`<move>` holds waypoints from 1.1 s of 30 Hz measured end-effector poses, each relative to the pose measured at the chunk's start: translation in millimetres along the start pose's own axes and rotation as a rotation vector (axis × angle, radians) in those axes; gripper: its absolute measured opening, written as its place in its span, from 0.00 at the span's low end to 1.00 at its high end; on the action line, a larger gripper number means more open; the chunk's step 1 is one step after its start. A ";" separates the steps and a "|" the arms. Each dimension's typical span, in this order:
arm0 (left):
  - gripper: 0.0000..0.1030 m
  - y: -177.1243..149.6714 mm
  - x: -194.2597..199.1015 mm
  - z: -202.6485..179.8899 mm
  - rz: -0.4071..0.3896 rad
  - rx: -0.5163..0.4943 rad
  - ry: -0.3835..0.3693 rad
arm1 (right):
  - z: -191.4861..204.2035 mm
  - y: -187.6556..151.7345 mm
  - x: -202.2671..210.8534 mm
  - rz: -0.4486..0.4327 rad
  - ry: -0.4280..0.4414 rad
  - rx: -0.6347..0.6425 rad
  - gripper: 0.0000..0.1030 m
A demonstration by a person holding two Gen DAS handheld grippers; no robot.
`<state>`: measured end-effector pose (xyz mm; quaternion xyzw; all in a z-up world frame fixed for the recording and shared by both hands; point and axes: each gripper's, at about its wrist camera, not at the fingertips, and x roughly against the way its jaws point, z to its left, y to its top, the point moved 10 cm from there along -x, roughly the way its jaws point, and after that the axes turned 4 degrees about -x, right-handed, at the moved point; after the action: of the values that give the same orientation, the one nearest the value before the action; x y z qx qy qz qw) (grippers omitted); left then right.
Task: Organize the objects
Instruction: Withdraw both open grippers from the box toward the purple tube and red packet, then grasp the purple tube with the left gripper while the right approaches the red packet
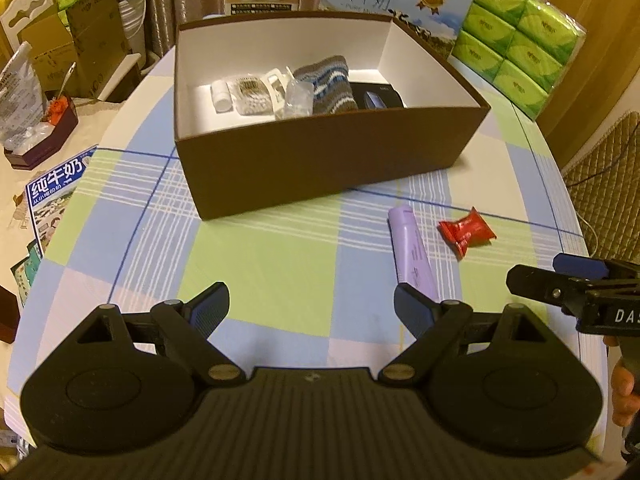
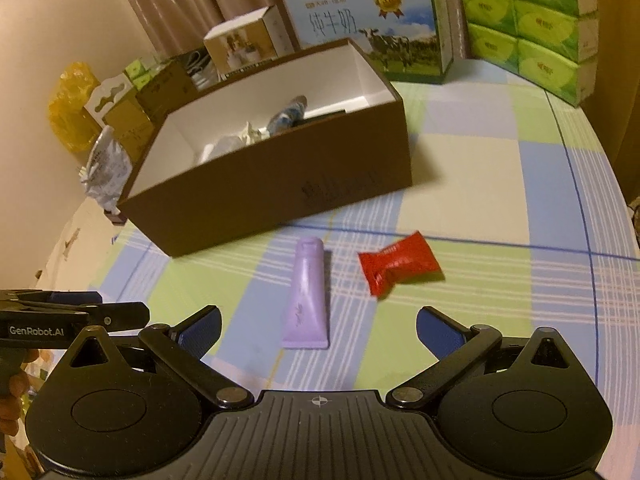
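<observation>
The left tongs (image 1: pixel 311 310) stand wide apart with nothing between the pads, hanging over the checked tablecloth (image 1: pixel 260 264). The right tongs (image 2: pixel 318 330) are spread just as wide and hold nothing. Each pair shows at the edge of the other's view, and a hand (image 1: pixel 622 396) grips the handle of the right pair.

Nearest to the right tongs lies a purple tube (image 2: pixel 306 296), flat on the cloth, its crimped end just ahead of the gap between the pads and its cap end pointing away toward the box. From the left tongs, the same tube sits just beyond the right pad, partly hidden behind it. Just to the right of the tube, apart from it, lies a red wrapped sweet (image 2: pixel 396 268).

Beyond both stands an open brown box (image 1: pixel 320 168) with white inner walls. Inside it, along the far side, lie a small white bottle (image 1: pixel 221 96), a hairbrush (image 1: pixel 252 98), a clear plastic packet (image 1: pixel 298 100), a striped knitted piece (image 1: pixel 330 82) and a dark flat thing (image 1: pixel 376 98).

Behind the box stand a blue milk carton (image 2: pixel 368 24) and stacked green tissue packs (image 2: pixel 528 28); a smaller carton (image 2: pixel 244 40) stands to the left.
</observation>
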<state>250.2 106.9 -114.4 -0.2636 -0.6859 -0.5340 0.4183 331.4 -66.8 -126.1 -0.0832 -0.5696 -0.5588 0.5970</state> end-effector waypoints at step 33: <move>0.81 -15.2 -44.2 -56.2 0.097 -0.096 -0.105 | -59.4 -18.6 -16.5 0.045 -0.120 -0.047 0.98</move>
<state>276.9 52.6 -155.5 -0.3437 -0.6669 -0.5309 0.3940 356.6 -107.8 -168.9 -0.1434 -0.5892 -0.5521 0.5721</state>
